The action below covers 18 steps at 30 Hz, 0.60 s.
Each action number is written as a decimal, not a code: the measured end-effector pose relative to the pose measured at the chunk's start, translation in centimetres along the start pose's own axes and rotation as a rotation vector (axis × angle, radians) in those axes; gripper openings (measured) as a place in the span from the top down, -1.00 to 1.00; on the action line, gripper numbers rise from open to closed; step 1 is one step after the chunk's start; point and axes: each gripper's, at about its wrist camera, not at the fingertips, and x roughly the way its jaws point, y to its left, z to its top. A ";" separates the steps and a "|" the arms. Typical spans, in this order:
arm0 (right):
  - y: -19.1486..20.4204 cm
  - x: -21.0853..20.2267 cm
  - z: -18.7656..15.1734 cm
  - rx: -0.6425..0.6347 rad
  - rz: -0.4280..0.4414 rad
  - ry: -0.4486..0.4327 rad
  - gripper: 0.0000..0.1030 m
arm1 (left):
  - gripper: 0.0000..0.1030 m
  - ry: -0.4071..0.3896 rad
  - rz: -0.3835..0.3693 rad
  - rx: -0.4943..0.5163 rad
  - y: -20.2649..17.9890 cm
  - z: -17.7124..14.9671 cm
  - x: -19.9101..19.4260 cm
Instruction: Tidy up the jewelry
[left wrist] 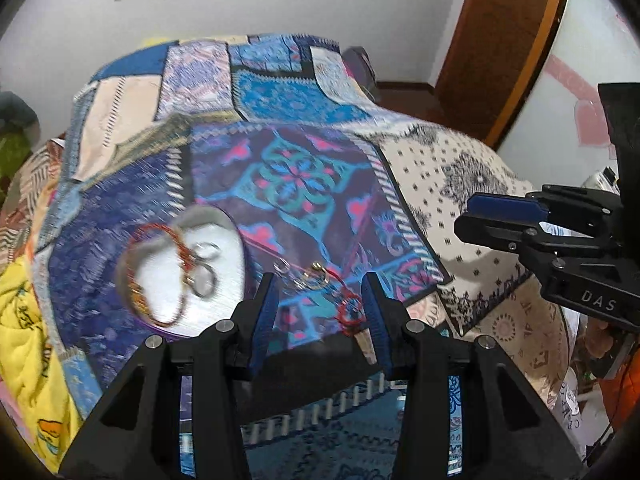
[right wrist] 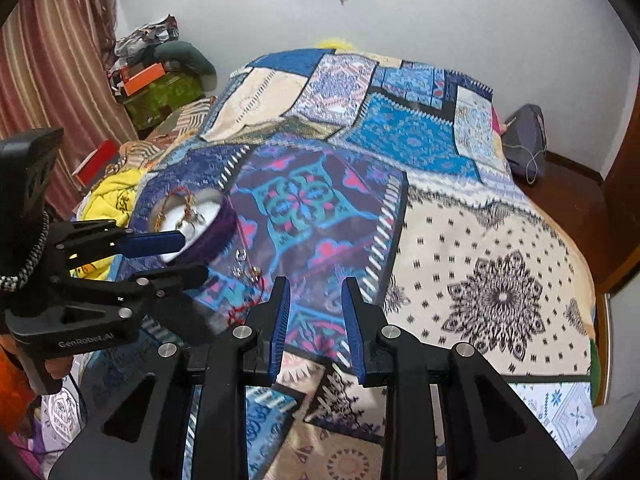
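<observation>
On my far left, a yellow blanket (left wrist: 24, 320) is bunched against the patchwork bedspread (left wrist: 304, 176). Next comes the round purple tin (left wrist: 180, 272), sitting on the spread; inside it lie an orange beaded bangle (left wrist: 160, 276) and two silver rings (left wrist: 204, 268), blurred by motion. Just right of the tin, loose pieces rest on the spread: a small silver ring (left wrist: 282, 267), then gold bits I cannot make out, then a red thread bracelet (left wrist: 350, 308) with its cord (left wrist: 260, 246) running up and left toward the tin's edge.

My left claw (left wrist: 320, 300) hangs over these pieces, fingers spread apart and empty; the red bracelet's loop sits by the right finger, whether touching I cannot tell.

Further right, my right claw (right wrist: 316, 308) is over the blue patterned patch, fingers also apart, holding nothing.
</observation>
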 end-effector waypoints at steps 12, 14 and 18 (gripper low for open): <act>2.0 4.0 -1.0 -0.043 0.069 0.095 0.53 | 0.18 0.054 -0.045 0.018 0.4 -2.2 0.9; 2.1 4.5 -0.8 -0.043 0.075 0.103 0.53 | 0.18 0.053 -0.046 0.013 0.7 -2.4 0.7; 2.3 5.6 -0.5 -0.020 0.133 0.122 0.53 | 0.18 0.056 -0.028 -0.003 1.4 -2.7 0.9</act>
